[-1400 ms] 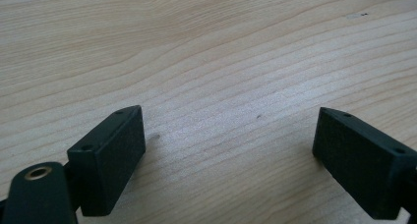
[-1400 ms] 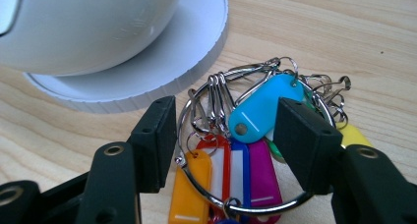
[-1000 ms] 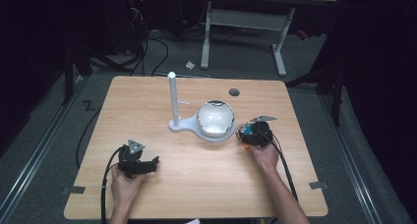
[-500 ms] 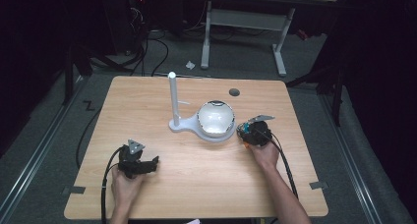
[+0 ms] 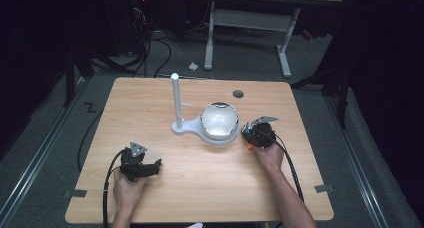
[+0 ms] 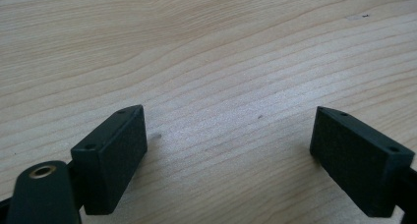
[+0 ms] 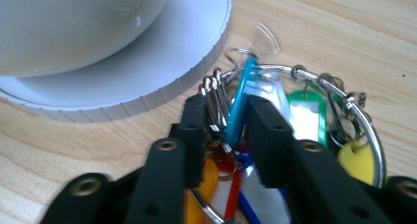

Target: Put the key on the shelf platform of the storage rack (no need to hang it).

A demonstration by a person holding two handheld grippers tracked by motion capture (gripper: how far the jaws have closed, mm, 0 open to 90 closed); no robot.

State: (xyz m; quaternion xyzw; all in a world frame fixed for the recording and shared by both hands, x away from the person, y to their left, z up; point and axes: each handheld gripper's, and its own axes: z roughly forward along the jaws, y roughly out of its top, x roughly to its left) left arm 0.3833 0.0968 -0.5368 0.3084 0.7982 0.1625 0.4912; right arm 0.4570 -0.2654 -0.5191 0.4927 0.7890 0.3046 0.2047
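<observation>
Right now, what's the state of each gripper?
Left gripper: open, nothing between its jaws, over the bare table.
Right gripper: jaws have just been closing, now shut on the bunch of key tags beside the white stand.

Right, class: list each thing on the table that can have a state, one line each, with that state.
Left gripper: open, nothing between its fingers.
Right gripper: jaws just closing, shut on the bunch of key tags.
Bunch of key tags: lying on the table, beside the stand's base.
White stand: upright.
Bowl: resting on the stand's base.
</observation>
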